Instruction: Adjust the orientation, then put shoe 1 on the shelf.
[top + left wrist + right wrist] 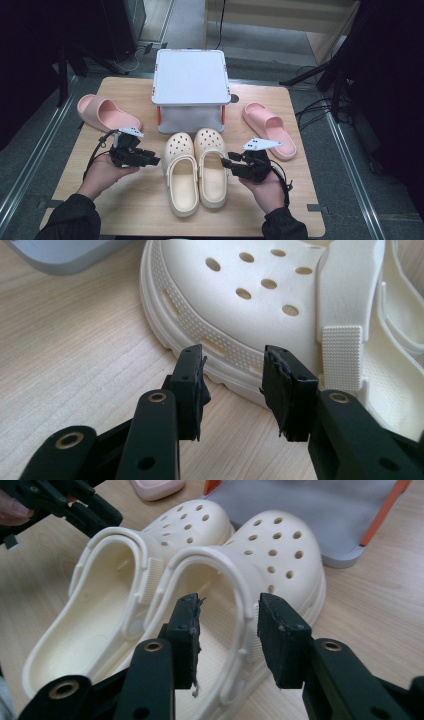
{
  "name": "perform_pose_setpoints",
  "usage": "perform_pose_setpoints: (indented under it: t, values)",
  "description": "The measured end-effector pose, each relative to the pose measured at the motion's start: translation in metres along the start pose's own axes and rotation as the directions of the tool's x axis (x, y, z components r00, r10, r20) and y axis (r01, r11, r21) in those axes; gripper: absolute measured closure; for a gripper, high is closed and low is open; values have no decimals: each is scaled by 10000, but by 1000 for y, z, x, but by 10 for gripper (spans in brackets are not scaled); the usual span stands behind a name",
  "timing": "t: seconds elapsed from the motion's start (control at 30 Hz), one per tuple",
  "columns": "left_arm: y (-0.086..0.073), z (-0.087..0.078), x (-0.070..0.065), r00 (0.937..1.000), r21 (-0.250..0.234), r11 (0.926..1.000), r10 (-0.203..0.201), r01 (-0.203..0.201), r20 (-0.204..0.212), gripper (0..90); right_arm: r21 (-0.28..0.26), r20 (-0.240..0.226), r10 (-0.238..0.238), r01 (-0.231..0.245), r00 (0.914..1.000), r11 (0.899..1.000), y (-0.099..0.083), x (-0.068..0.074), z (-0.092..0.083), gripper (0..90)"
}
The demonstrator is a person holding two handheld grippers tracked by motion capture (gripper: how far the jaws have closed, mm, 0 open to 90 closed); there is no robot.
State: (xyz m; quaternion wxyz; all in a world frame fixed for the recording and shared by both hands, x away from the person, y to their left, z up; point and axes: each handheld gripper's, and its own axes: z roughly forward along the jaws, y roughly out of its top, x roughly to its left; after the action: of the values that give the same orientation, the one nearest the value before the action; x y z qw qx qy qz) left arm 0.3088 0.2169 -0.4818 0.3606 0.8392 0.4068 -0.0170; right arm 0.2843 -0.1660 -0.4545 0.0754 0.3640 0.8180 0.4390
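Both hands rest low on the surface (130,220), left gripper (232,390) and right gripper (227,640) with jaws open and empty flanking the cream clogs (195,170) at centre, so pull back level without nudging the aligned pair.

A grey lidded box (190,77) with orange corner posts sits at the back of the wooden surface (140,205). One pink slide (106,113) lies far left, another pink slide (270,129) far right.

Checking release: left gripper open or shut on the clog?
Open. The left gripper has its pads apart, clear of the left clog beyond them.
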Motion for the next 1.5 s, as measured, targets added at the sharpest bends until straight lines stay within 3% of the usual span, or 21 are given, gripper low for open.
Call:
perform_pose_setpoints:
  t: [0.3,0.37,0.4,0.43,0.5,0.73,0.87,1.03,1.17,1.3,1.4,1.5]
  values:
    - [9,-6,3,9998,-117,9999,-21,19,-194,591,181,-337,49,-43,9994,9998,-2,21,4,572]
    - [17,-8,2,9998,-269,9996,-80,75,-173,635,217,-394,-121,130,9991,9997,-2,26,6,553]
    - [21,-9,2,10000,-376,9993,-68,67,-22,715,259,-440,-284,295,9986,9992,-3,29,8,541]
    - [25,-11,1,9998,-453,9990,-38,46,177,715,259,-440,-284,295,9986,9992,-3,29,8,541]
    - [33,-15,-2,9995,-619,9979,212,-196,254,767,328,-505,-348,364,9981,9988,-4,31,12,522]
    - [60,-30,2,9995,-1053,9939,330,-330,-12,757,488,-772,-317,355,9965,9982,-3,42,26,475]
    - [84,-46,5,9979,-1086,9922,582,-609,-278,754,519,-815,-345,388,9961,9979,-1,49,34,409]
    - [115,-63,8,9947,-1408,9852,919,-976,-469,765,729,-487,-551,586,9973,9956,-2,56,45,349]
    - [139,-65,14,9941,-1645,9810,953,-1027,-524,763,756,-226,-333,350,9992,9965,0,56,54,326]
    - [159,-59,21,9940,-1816,9782,917,-1010,-591,756,944,87,-132,123,9999,9955,-1,53,66,322]
    - [171,-49,23,9902,-1542,9811,1030,-1167,-939,751,905,357,-197,164,9992,9958,0,54,74,336]
    - [178,-39,24,9872,-1203,9841,1183,-1309,-1067,752,1207,429,-240,186,9988,9925,0,56,85,336]
